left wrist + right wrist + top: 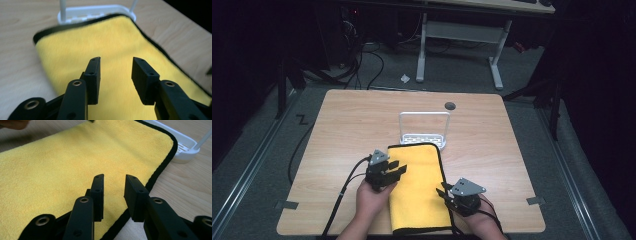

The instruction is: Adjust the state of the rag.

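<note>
Table evenly lit from above, surroundings dark; left gripper view motion-blurred, right gripper view sharper

Grey carpet floor (257, 130), white-legged desk (462, 30), dark surroundings

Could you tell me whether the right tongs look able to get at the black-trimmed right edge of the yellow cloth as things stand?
Probably yes. The right tongs hang open just above the yellow cloth, close to its black-trimmed edge, with nothing between them. The white rack stands beyond the cloth's far end, clear of that edge.
</note>
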`<state>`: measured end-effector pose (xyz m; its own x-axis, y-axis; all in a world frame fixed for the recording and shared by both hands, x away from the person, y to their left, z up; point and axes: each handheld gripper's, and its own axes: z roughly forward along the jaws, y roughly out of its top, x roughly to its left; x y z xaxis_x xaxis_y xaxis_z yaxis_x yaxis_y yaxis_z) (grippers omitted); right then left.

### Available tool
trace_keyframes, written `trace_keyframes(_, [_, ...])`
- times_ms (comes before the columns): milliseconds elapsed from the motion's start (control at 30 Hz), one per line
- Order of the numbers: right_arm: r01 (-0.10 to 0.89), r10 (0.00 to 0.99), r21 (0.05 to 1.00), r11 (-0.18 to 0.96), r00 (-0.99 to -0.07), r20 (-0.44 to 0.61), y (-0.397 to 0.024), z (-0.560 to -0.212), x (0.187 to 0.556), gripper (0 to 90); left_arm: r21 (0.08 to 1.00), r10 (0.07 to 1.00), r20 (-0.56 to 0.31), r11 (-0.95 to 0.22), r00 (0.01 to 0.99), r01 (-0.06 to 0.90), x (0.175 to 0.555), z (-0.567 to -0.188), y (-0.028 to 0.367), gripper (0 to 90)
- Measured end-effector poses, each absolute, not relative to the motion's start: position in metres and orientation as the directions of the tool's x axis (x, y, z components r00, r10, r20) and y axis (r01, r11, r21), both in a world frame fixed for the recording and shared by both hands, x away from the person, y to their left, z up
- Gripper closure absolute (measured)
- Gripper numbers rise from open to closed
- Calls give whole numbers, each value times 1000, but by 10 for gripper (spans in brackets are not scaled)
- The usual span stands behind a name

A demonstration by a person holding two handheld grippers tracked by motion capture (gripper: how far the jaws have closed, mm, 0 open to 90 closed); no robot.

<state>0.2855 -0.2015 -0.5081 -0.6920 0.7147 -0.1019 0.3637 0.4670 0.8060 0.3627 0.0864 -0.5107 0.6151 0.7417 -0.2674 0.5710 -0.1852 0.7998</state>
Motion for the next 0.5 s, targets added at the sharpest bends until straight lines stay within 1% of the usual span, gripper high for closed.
trace_keyframes(100, [370,713,800,473,-694,-101,-200,-510,288,710,762,738,-271,-228,618,606,349,-519,93,721])
trace_keyframes(167, [372,710,797,476,-697,-100,-199,-512,291,738,746,741,-236,-275,628,606,342,-525,92,762])
trace_keyframes(233, [378,710,793,478,-698,-95,-198,-512,297,854,738,748,-204,-307,632,601,340,-531,90,802])
trace_keyframes(267, [379,708,790,482,-700,-96,-197,-511,302,897,744,749,-193,-310,634,592,338,-532,90,823])
trace_keyframes(333, [397,719,785,476,-690,-87,-194,-511,312,900,747,747,-190,-310,637,587,338,-533,91,842])
trace_keyframes(500, [441,760,771,460,-644,-85,-188,-518,342,893,751,735,-174,-331,655,571,338,-533,92,837])
